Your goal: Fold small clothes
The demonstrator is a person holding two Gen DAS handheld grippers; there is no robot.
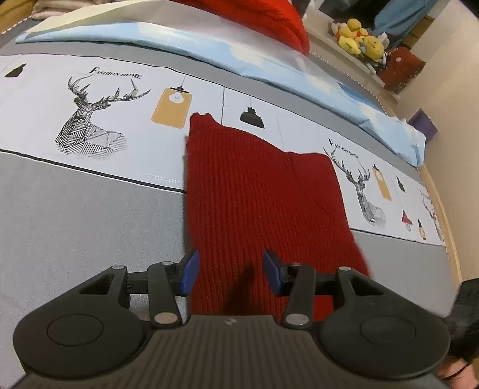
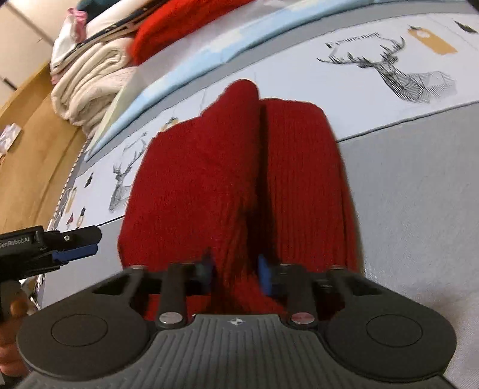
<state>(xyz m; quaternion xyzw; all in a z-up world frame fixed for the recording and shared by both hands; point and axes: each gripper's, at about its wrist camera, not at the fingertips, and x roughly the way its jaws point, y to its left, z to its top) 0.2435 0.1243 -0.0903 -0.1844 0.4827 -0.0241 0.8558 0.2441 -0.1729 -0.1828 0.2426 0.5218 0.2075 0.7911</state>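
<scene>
A dark red ribbed knit garment lies folded lengthwise on the bed, running away from me. My left gripper is open, its blue pads astride the garment's near end, just above it. In the right wrist view the same garment shows two long side-by-side folds. My right gripper is open with a narrower gap, its blue pads on either side of a raised fold of the cloth. The left gripper also shows at the left edge of the right wrist view.
The bed sheet is grey with white deer-print bands. A light blue quilt and a bright red blanket lie beyond. Yellow plush toys sit on a shelf. Folded cream blankets are stacked at the far left.
</scene>
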